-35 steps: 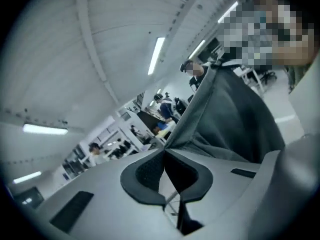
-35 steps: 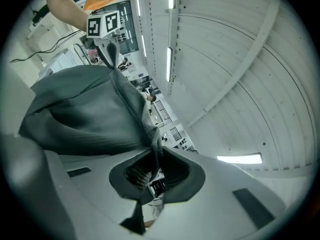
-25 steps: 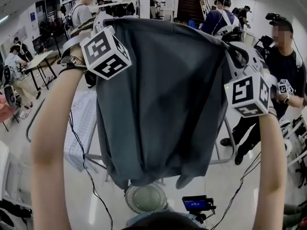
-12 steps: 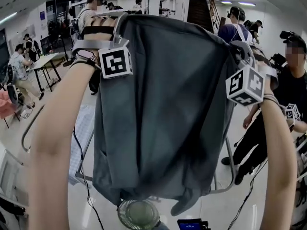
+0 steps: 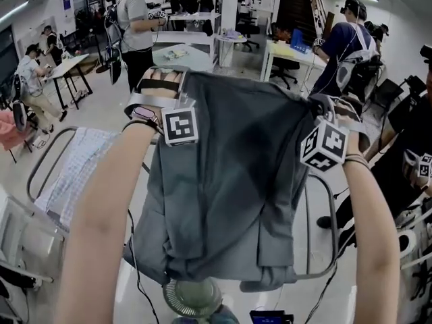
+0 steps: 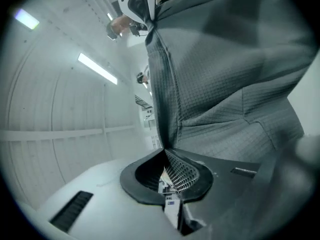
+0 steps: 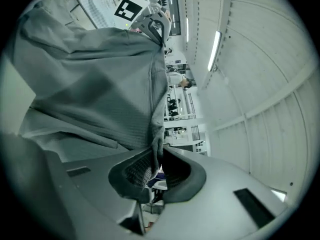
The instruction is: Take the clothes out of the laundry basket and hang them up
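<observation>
As both arms came down from where they had been a second before, the dark grey, fine-checked fabric garment (image 5: pixel 229 181) hung lower in the head view, spread flat between the two grippers instead of filling the upper view. The left gripper (image 6: pixel 167 153) was clamped tight on the garment's upper left corner, a fold of cloth pinched between its closed pads, and its marker cube (image 5: pixel 180 125) had rolled to face the camera squarely. The right gripper (image 7: pixel 155 156) was pinched on the upper right corner, a narrow roll of hem between its jaws. Behind the garment, the grey metal tube drying rack (image 5: pixel 333 235) now showed at both sides, a pale checked cloth (image 5: pixel 74 174) draped over its left rail. Whether the garment touched the rack could not be told.
</observation>
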`<state>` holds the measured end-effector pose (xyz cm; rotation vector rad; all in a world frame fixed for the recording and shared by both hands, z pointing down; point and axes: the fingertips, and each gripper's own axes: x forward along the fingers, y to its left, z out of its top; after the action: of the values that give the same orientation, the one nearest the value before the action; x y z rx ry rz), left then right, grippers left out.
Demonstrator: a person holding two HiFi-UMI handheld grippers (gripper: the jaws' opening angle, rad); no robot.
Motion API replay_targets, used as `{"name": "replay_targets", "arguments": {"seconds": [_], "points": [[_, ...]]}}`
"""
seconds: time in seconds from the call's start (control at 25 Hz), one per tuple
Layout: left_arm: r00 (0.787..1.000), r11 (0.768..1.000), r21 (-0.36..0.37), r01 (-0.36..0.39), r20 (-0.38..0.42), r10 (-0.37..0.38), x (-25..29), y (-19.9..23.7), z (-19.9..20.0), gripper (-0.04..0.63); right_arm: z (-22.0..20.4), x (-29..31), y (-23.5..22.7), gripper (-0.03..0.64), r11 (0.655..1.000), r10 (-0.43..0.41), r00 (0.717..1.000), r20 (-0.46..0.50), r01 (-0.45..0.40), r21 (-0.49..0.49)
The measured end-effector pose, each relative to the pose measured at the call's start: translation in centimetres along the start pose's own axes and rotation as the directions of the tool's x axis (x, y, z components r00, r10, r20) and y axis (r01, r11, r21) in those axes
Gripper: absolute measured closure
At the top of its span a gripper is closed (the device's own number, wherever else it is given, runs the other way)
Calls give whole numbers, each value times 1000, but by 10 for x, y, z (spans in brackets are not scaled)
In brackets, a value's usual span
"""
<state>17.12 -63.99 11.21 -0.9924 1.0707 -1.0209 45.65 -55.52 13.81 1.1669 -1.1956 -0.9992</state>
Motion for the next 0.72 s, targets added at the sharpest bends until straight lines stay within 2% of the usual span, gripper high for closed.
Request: {"name": "replay_targets", "arguments": {"seconds": [0.16,0.32,0.44,0.6,0.64,0.68,0.72], "points": [[993,993,-16,114,-14,-114,-4,-63,10,588,1,25,66,577,991,117,993,-20,-116,61],[966,967,-20,255,-48,-255,-14,-125,12,588,11,37,122,572,967,210,977,-27,-204,152],[950,951,-34,306,-49,-308,-23,-159,18,588,17,43,163,569,944,277,960,-34,-265,199],[924,925,-69,372,-69,-377,-35,-201,25,588,21,45,218,553,897,384,922,-36,-364,250],[916,918,-85,387,-73,-393,-38,-209,25,588,23,45,227,536,882,405,914,-32,-381,276],[908,909,-109,403,-76,-411,-40,-217,25,586,25,45,234,485,864,425,905,-27,-396,311],[897,895,-146,421,-80,-434,-41,-223,24,551,26,45,240,391,843,442,897,-19,-408,351]]}}
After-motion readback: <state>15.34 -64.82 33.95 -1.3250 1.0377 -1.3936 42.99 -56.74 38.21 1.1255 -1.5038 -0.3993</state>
